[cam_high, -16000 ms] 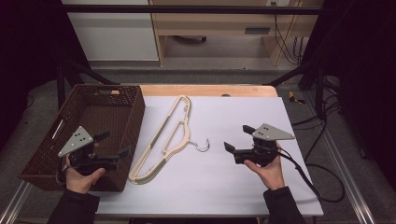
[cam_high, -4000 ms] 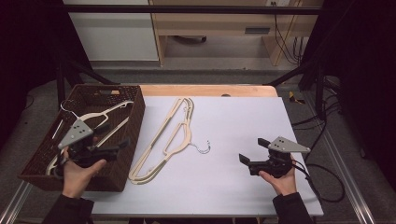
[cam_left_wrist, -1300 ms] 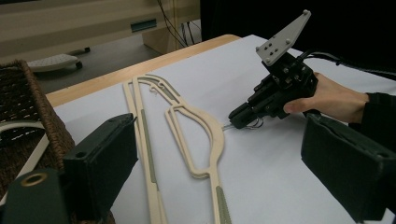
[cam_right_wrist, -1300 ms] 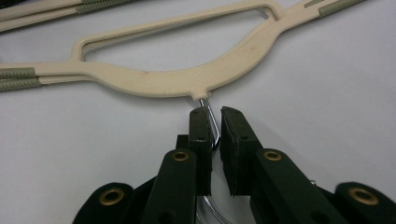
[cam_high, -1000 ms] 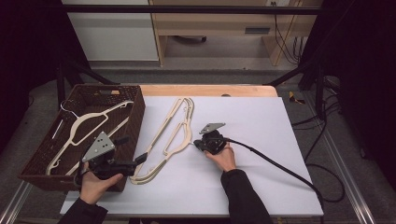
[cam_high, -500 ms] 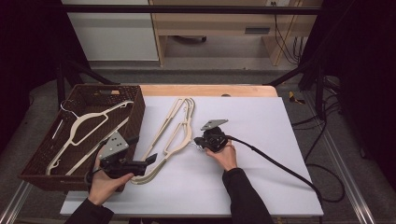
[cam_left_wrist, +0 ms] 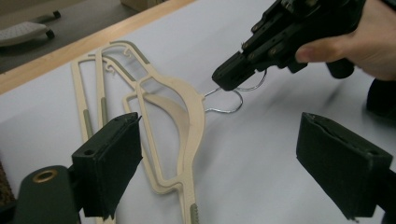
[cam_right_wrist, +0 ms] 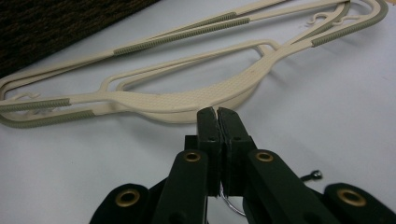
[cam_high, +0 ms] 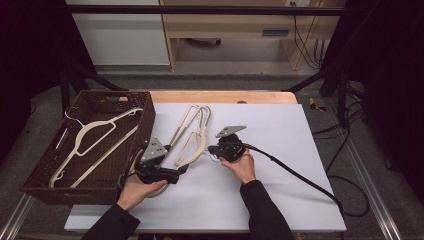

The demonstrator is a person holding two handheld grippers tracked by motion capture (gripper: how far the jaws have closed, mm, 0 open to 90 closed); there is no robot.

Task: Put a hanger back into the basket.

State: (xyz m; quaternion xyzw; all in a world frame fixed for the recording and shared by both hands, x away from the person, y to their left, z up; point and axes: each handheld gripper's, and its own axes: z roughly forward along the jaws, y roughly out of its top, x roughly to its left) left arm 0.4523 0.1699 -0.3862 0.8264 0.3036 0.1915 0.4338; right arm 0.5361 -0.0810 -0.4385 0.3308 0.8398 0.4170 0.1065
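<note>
Moving cream plastic hangers from the white counter (cam_high: pixel 280 150) into the brown wicker basket (cam_high: pixel 35 185) looks to be the job, and one hanger (cam_high: pixel 92 137) already lies inside it. The step in hand is the pickup of the next one from the pair of hangers (cam_high: pixel 192 135) lying stacked just right of the basket. The right gripper (cam_high: pixel 214 151) has its fingers clenched on the wire hook (cam_left_wrist: pixel 233 95) at the neck of the stack, as the right gripper view shows with the wire pinched low between the pads. Whether it grips one hook or both I cannot tell. The left gripper (cam_high: pixel 181 171) sits at the near end of the stack, its fingers (cam_left_wrist: pixel 109 154) released and spread wide, the hanger arm lying between and ahead of them with nothing pressed. Next, I judge, the left fingers must come down over one plastic arm and close, so both hands can lift that hanger level. Peeling the top hanger off its twin without dragging the lower one along will need care.
</note>
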